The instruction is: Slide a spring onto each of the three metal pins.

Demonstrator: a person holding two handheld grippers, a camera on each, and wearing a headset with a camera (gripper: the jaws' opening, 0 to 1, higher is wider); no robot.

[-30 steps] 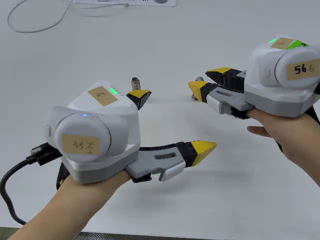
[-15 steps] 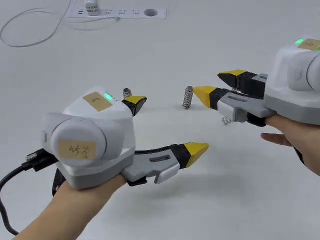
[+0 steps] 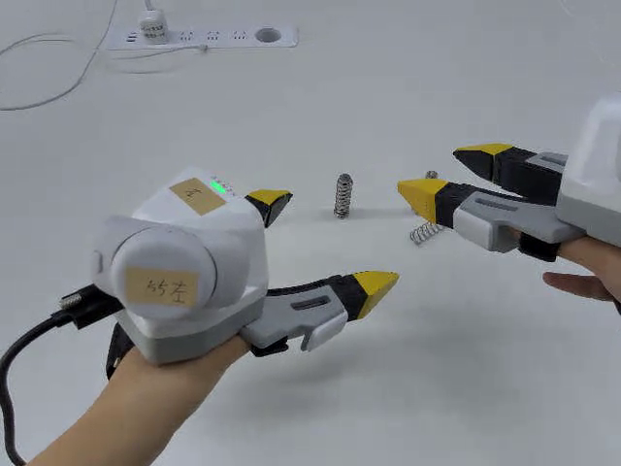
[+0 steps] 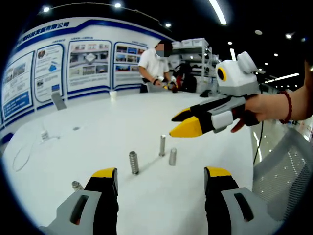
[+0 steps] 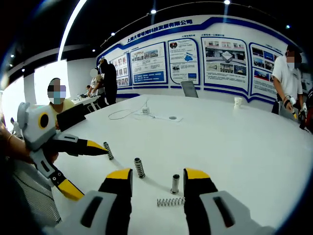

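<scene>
The left hand-held gripper (image 3: 328, 243) and right hand-held gripper (image 3: 451, 170) were open, empty. The small silver coil spring (image 3: 424, 232) on the white bench (image 3: 485, 388) could roll away if pinched crookedly.

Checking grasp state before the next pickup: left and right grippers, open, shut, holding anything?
Left gripper: open, holding nothing.
Right gripper: open, holding nothing; a loose spring lies flat just ahead of its fingers.
</scene>
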